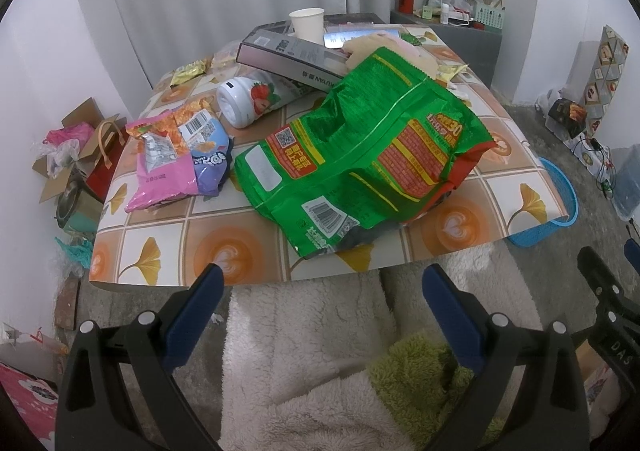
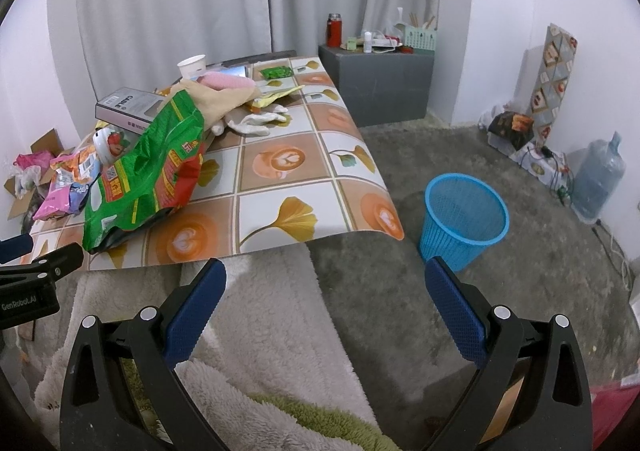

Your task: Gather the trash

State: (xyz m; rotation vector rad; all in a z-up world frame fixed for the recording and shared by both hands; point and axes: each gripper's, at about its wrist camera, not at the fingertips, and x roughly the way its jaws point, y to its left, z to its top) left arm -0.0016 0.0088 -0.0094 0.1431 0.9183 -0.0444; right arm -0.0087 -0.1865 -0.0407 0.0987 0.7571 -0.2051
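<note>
Table (image 1: 224, 235): I see a big green bag (image 1: 360, 155) on the near half; pink snack packet (image 1: 168, 163) to its left. Blue bin (image 2: 464, 219): floor, right. My left gripper (image 1: 320, 283) and right gripper (image 2: 326, 277): fingers wide, empty.

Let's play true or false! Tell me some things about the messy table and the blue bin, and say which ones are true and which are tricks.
1. The blue bin stands on the floor beside the table. True.
2. The big green bag is already in the bin. False: it lies on the table.
3. Both grippers are open and hold nothing. True: the left gripper and right gripper have their jaws spread apart.
4. The white paper cup lies on the floor. False: it stands upright at the far end of the table.
5. A pink and purple snack bag lies next to the green bag. True.
</note>
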